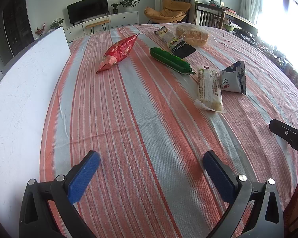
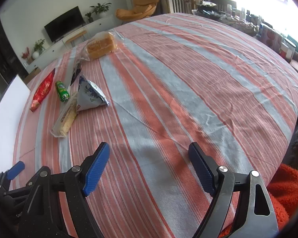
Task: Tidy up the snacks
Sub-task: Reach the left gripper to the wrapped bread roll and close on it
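**Desk:** Blue ribbed pads (image 1: 83,175) of the left gripper (image 1: 151,170) fill the near edge. What do they hold?

**Photographer:** Nothing. The jaws stand wide over bare red-and-grey striped tablecloth (image 1: 149,129). The right gripper (image 2: 149,166) is likewise spread wide and empty, only cloth between its pads.

**Desk:** Where are the snacks?

**Photographer:** All well beyond the left jaws, scattered and unsorted. Ahead and to the left lies a shiny red foil bag with a twisted end (image 1: 118,53). Straight ahead is a green plastic-wrapped tube (image 1: 169,60). Right of it, a long cream wafer bar in clear wrap (image 1: 208,88) touches a grey-and-blue pyramid-shaped pouch (image 1: 233,78). Farther out sit a black-and-white printed sachet (image 1: 174,41) and a loaf of sliced bread in a clear bag (image 1: 192,34).

**Desk:** And from the right side?

**Photographer:** The same cluster lies far ahead and left of its jaws; nothing lies to their right.

**Desk:** Any destination visible?

**Photographer:** A white flat board (image 1: 25,91) stands left of the left jaws, nothing on it. Whether it is the target, I cannot tell.

**Desk:** Progress?

**Photographer:** By my judgement, barely started: no snack gripped, none grouped, six left.
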`<state>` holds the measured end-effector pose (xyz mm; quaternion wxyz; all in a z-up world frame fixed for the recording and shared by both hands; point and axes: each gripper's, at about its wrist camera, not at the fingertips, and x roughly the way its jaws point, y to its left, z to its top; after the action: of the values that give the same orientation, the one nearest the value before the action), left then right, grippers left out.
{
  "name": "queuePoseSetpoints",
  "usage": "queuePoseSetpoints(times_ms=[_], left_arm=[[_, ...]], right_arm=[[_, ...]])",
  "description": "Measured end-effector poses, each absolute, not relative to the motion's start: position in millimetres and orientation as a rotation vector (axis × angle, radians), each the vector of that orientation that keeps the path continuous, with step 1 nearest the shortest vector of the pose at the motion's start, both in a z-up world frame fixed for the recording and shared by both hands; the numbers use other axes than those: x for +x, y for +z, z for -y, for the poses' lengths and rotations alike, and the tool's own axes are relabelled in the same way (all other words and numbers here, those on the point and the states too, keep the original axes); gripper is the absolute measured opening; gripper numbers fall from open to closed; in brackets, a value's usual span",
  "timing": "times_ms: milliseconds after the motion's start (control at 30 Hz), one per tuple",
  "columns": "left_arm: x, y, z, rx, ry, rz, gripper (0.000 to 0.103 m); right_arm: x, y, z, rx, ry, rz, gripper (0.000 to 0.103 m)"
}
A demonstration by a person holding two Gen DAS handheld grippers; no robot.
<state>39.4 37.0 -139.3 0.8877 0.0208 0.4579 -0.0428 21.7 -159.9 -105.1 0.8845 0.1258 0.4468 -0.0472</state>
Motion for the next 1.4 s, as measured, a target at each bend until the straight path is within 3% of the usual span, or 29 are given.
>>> queuePoseSetpoints(times_ms=[1167, 1400], left_arm=[[39.3, -139.4, -37.0, 0.045, -0.099, -0.954, 0.103], [56.5, -103.4, -34.5, -0.09, -0.225, -0.946, 0.102]], right_arm=[[22.8, -106.9, 154.1, 0.23, -0.102, -0.94, 0.088], [19.5, -104.6, 163.3, 0.302, -0.074, -0.921, 0.088]])
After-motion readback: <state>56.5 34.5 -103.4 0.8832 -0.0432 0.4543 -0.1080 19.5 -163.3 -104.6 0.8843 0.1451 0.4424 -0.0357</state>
